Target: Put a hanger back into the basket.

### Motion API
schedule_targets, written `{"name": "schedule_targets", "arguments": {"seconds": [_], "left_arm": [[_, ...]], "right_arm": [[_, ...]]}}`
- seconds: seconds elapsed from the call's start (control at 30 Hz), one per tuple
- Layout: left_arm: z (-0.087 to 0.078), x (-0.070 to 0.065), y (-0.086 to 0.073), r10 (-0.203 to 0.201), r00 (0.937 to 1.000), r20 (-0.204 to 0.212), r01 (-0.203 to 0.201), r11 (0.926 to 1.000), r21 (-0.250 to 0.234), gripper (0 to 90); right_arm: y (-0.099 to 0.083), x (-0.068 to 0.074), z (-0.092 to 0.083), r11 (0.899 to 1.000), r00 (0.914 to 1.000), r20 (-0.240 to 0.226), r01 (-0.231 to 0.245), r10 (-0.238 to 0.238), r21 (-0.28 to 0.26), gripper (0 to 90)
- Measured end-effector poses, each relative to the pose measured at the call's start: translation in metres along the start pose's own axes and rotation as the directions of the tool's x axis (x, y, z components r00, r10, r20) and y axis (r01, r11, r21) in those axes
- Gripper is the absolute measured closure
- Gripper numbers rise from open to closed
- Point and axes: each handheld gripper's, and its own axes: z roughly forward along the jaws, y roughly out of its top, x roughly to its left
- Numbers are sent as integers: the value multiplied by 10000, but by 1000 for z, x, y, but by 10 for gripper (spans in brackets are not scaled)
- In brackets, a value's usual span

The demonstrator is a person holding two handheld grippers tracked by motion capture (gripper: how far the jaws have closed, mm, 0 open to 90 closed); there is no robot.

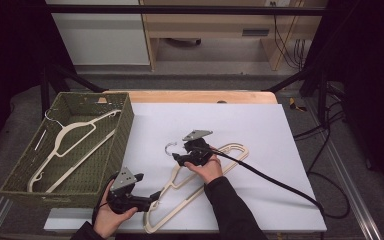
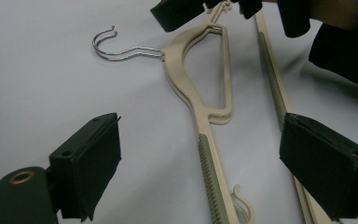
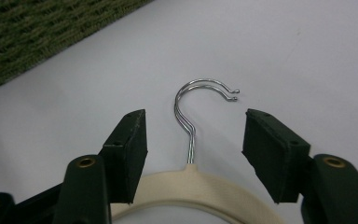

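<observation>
White sheeting covers most of the surface (image 1: 260, 125), with a strip of bare wood showing along its far edge and dark floor and cables beyond. At the left edge sits a green woven basket (image 1: 122, 122), and inside it lies one cream hanger (image 1: 75, 131) with its wire hook toward the basket's far left corner.

Toward the near edge, around the middle of the surface, lies a stack of cream hangers (image 1: 180, 187), at least two, one on top of the other, their metal hooks (image 3: 189, 109) lined up and pointing toward the far left. The arms of the stack run back toward the near edge, with ribbed grey-green grip strips along them.

The right tongs (image 3: 193, 156) are down over the neck of the stack, the hook shanks standing between the two black pads. No earlier look is at hand, but as seen the pads stand off on either side of the wire and do not touch it, so these tongs are open. The hand (image 1: 207, 167) holding them rests just over the hangers' shoulders.

The left tongs (image 1: 152, 196) sit at the near edge, close beside the stack's lower end, pointed along the hangers. Their jaws are spread wide, one hanger arm running between them untouched and nothing gripped.
</observation>
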Motion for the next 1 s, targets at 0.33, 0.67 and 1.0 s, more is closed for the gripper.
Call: {"name": "schedule_targets", "arguments": {"seconds": [0.33, 0.67, 1.0], "left_arm": [[3, 3, -3, -191, 9998, -15, 191, 9998, 86, 97], [6, 3, -3, -91, 10000, 38, 90, 9997, 208, 104], [6, 3, -3, -143, 9999, 88, 141, 9997, 174, 108]], "right_arm": [[-1, -1, 25, 9963, 9997, -156, -172, 185, 842, 659], [-3, -2, 35, 9929, 9998, -9, -205, 207, 1169, 801], [-3, 1, 38, 9922, 9991, 214, -385, 363, 1184, 888]]}}
